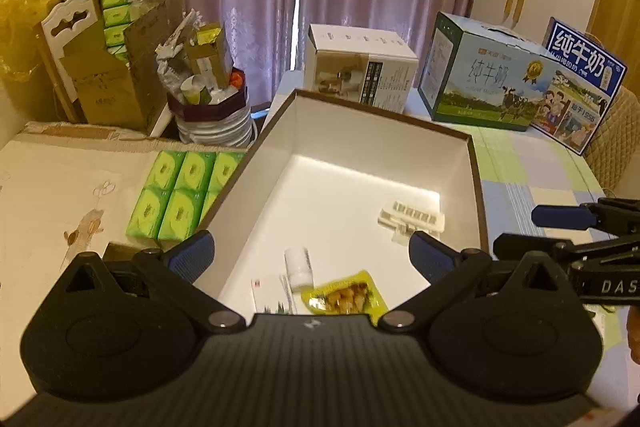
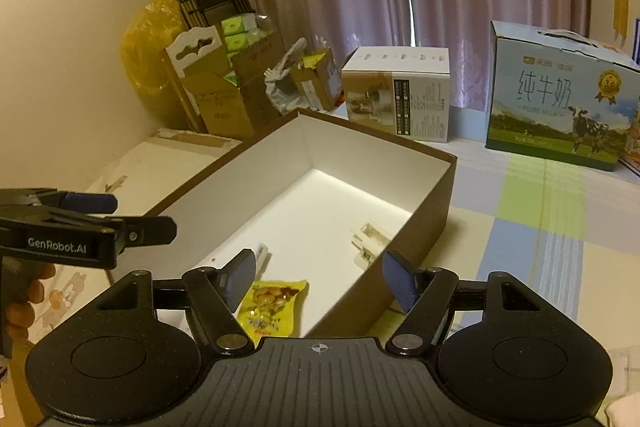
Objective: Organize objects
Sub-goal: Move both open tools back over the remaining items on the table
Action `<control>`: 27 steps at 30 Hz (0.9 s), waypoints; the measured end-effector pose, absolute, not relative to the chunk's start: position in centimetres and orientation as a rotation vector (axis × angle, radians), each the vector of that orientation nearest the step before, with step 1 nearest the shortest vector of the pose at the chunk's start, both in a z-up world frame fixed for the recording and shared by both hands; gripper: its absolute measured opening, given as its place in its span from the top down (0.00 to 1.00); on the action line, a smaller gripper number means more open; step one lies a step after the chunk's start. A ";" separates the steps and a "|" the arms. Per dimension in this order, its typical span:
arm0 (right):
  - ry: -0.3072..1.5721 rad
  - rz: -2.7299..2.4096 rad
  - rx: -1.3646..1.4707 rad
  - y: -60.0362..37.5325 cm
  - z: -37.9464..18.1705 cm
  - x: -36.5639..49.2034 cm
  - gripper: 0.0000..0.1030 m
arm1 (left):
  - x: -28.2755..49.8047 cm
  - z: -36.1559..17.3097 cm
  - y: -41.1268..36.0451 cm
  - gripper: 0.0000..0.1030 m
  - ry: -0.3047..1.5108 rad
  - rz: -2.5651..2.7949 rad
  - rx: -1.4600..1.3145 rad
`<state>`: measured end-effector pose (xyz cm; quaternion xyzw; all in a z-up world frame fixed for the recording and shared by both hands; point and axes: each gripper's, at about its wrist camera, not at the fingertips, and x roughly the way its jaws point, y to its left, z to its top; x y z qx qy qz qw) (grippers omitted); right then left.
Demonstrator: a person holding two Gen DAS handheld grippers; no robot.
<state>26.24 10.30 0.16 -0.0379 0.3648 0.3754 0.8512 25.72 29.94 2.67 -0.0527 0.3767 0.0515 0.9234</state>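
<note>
An open brown box with a white inside [image 1: 476,163] [image 2: 448,183] stands on the table. In it lie a yellow snack packet [image 1: 346,293] [image 2: 270,301], a small white bottle [image 1: 298,263], a white card [image 1: 268,293] and a white plastic clip strip [image 1: 412,217] [image 2: 370,241]. My left gripper [image 1: 312,253] is open and empty above the box's near end. My right gripper [image 2: 318,279] is open and empty over the box's near right wall. Each gripper shows in the other's view, at the right edge [image 1: 560,231] and at the left edge [image 2: 112,219].
Green tissue packs [image 1: 180,193] lie left of the box. A white carton [image 1: 360,67] [image 2: 400,95] and milk cartons [image 1: 488,79] [image 2: 560,95] stand behind it. Cardboard boxes and a full waste bin [image 1: 208,99] stand at back left. A checked cloth [image 2: 540,219] covers the table.
</note>
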 end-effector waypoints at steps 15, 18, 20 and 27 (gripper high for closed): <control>0.796 0.850 -0.034 3.3 0.5 22.6 0.34 | 18.6 2.8 24.4 0.01 0.796 0.164 -0.158; 0.796 0.855 -0.039 1.4 0.4 21.8 0.34 | 17.7 2.9 22.9 0.01 0.802 0.167 -0.170; 0.801 0.855 -0.041 -0.1 0.3 21.3 0.34 | 17.2 2.8 21.8 0.01 0.806 0.163 -0.177; 0.824 0.836 -0.035 -4.9 -0.2 20.1 0.34 | 15.4 2.5 16.8 0.01 0.821 0.135 -0.176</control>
